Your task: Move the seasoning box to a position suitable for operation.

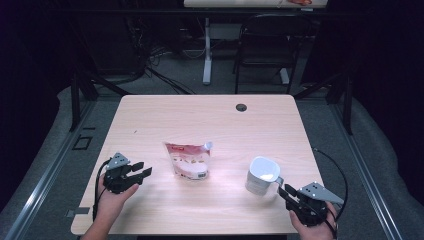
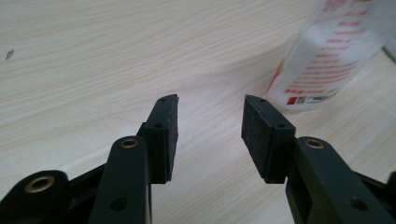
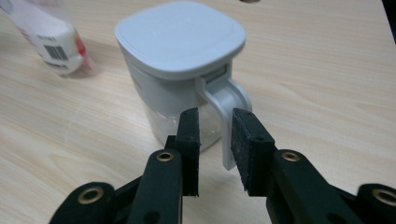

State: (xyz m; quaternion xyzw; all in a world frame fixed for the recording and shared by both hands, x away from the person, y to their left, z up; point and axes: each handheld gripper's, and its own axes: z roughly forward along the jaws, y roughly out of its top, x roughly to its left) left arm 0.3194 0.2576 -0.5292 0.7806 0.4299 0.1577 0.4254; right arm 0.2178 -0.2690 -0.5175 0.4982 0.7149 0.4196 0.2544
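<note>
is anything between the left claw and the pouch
Nothing visible. The left claw sits open, with bare table between it and the pouch. The white jug stands off on the far side, by the right claw.

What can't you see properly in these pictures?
- Pouch print: in the left hand-held gripper view its top is cut off by the frame edge and the red lettering is too blurred to read.
- Jug contents: in the right hand-held gripper view the white lid covers the top, and the clear lower wall is partly behind the jaws.
- Pouch picture: too small to make out in the high view.
</note>
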